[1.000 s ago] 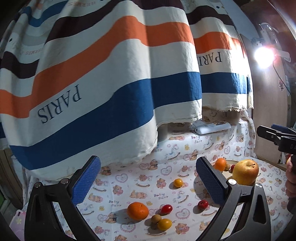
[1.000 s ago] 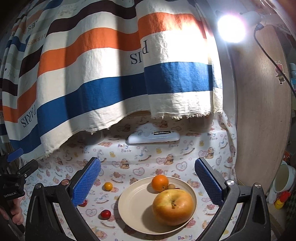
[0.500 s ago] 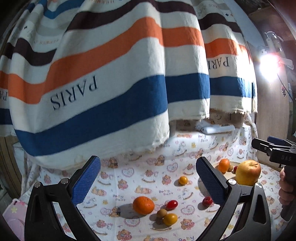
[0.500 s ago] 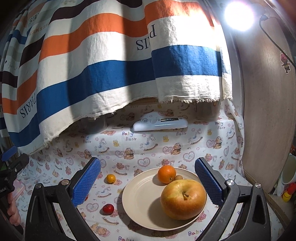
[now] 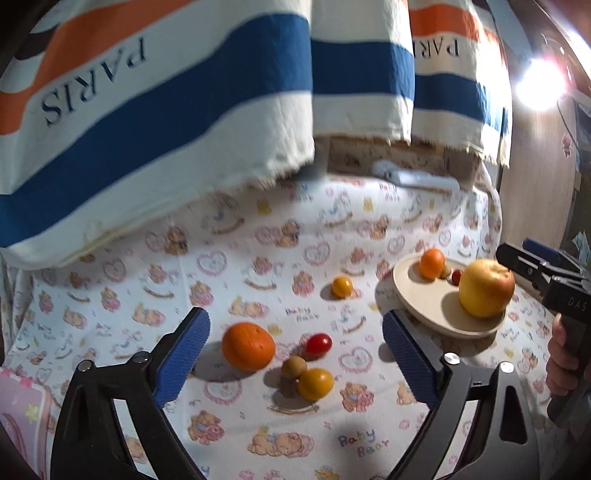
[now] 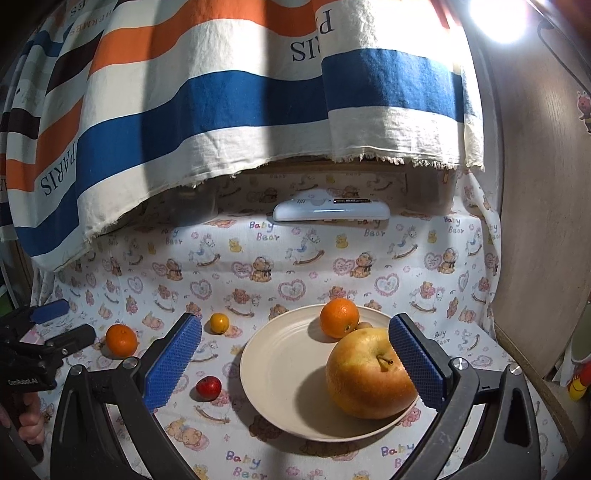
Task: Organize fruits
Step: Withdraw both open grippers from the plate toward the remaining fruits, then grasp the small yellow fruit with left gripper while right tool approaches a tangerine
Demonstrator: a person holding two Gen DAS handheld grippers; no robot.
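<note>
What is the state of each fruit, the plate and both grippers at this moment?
Left gripper: closing, nothing between its jaws.
Right gripper: open, empty.
Plate: upright, holding fruit.
Apple: on plate.
Small orange: on plate.
Large orange: on cloth.
Red tomato: on cloth.

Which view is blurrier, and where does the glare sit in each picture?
Left wrist view: blurrier, the printed cloth and striped towel smeared; lamp glare blows out the upper right. Right wrist view: sharp, the apple crisp; the same lamp glares at the top right corner.
</note>
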